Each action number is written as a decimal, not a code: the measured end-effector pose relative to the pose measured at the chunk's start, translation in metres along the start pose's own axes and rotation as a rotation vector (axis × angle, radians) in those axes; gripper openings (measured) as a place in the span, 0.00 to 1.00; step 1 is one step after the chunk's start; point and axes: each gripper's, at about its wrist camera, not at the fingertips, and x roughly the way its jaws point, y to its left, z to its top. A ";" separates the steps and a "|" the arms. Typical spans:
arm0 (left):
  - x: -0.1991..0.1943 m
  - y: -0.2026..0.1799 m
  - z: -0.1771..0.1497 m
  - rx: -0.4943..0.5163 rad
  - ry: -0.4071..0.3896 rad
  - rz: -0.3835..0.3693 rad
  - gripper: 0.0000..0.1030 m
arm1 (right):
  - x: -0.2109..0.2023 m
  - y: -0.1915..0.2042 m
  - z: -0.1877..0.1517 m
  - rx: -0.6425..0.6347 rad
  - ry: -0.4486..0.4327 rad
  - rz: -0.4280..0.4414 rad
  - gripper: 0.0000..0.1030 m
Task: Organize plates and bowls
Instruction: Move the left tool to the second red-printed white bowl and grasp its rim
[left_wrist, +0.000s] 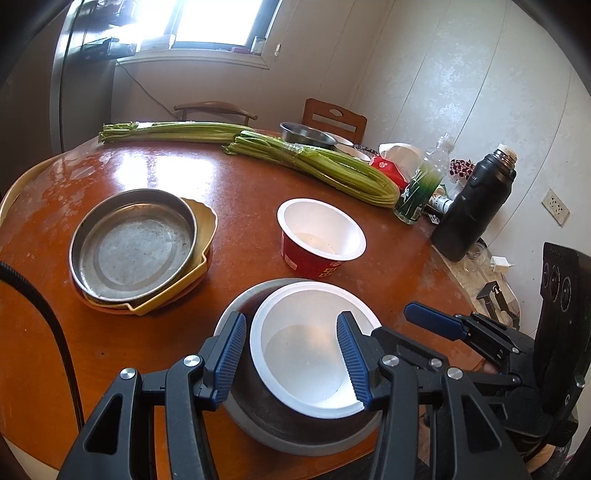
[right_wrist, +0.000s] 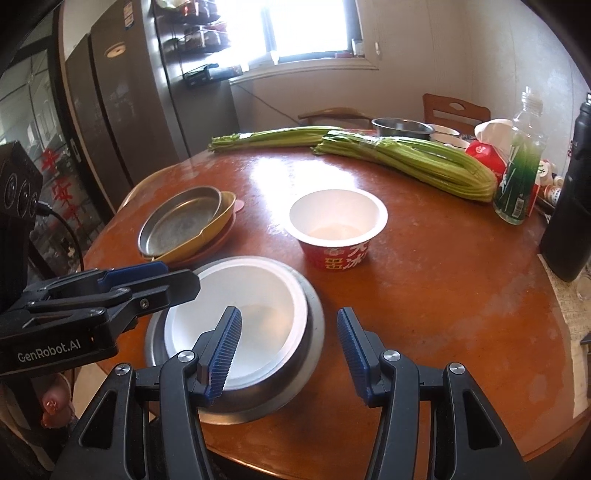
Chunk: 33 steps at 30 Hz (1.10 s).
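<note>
Both tongs stood spread. The left tongs (left_wrist: 291, 358) straddled a white bowl (left_wrist: 303, 354) nested in a steel bowl (left_wrist: 280, 432). The right tongs (right_wrist: 288, 354) hovered at its 3 o'clock.

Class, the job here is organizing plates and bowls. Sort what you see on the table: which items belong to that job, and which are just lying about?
Belongs to the job:
white bowl nested in the steel bowl
red paper bowl
metal pan on the yellow dish

Just lying about:
celery bunches
black flask
green-labelled bottle
</note>
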 end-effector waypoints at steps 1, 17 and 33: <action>0.002 0.000 0.002 -0.001 0.004 0.000 0.50 | 0.001 -0.002 0.002 0.006 -0.001 0.000 0.54; 0.052 -0.016 0.053 0.049 0.069 0.024 0.50 | 0.033 -0.050 0.040 0.103 0.005 -0.009 0.54; 0.115 -0.007 0.092 0.040 0.188 0.015 0.50 | 0.088 -0.069 0.059 0.134 0.087 0.010 0.56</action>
